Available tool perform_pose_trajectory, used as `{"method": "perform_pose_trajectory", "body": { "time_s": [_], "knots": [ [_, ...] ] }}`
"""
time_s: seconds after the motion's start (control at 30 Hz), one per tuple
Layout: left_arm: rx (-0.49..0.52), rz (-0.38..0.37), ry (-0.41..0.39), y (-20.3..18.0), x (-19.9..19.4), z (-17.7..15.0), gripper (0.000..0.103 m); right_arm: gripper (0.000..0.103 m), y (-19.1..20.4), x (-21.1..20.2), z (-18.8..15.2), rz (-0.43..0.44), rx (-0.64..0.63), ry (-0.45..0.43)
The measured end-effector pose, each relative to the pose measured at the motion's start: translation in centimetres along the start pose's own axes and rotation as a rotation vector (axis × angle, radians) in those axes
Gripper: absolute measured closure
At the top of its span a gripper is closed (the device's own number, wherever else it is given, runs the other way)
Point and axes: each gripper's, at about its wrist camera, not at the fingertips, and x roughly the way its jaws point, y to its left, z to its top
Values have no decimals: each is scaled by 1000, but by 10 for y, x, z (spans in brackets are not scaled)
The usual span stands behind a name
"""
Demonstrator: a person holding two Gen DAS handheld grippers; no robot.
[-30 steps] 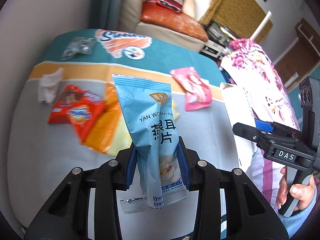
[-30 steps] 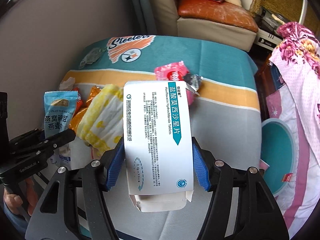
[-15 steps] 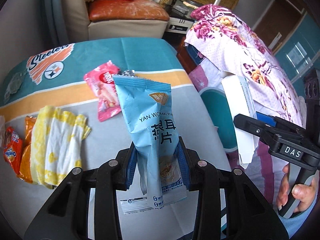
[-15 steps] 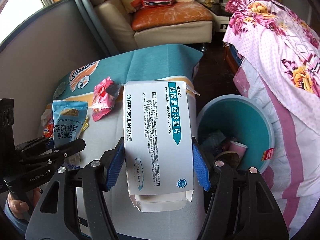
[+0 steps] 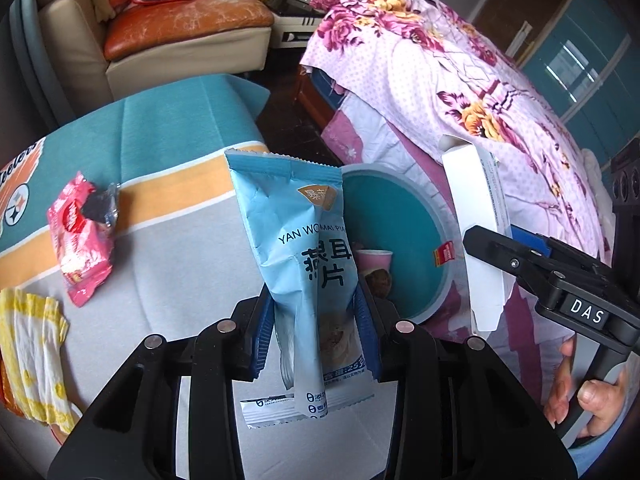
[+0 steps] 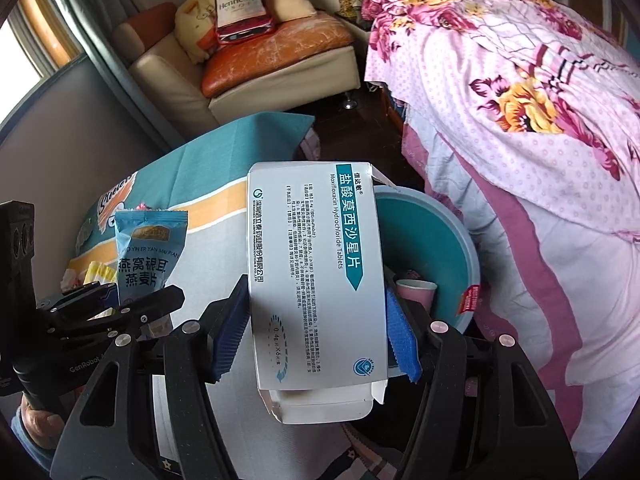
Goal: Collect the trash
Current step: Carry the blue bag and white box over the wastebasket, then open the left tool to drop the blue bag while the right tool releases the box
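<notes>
Left tongs [image 5: 316, 328]: clamped on the blue snack bag [image 5: 298, 248], held upright beside the teal bin [image 5: 404, 236].
Right tongs [image 6: 316, 336]: clamped on the white tablet box [image 6: 316, 264], in front of the same bin.
Surface [image 5: 176, 264]: carried a pink wrapper [image 5: 78, 240] and a yellow-white cloth [image 5: 34, 356].
</notes>
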Motion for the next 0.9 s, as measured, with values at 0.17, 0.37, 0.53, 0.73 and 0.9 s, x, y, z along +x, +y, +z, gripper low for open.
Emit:
{"method": "perform_pose_trajectory", "body": {
  "time_s": [0.17, 0.37, 0.53, 0.73, 0.9],
  "knots": [
    [23, -17, 26, -20, 25, 13, 65, 43, -26, 4, 3, -28, 41, 5],
    [44, -35, 49, -35, 49, 24, 64, 43, -44, 12, 7, -56, 63, 19],
    [53, -47, 65, -42, 63, 28, 57, 42, -55, 18, 10, -75, 81, 28],
    [62, -19, 47, -43, 63, 25, 22, 42, -58, 22, 11, -84, 89, 36],
    [36, -21, 50, -34, 60, 24, 22, 42, -52, 26, 11, -83, 82, 41]
  ]
}}
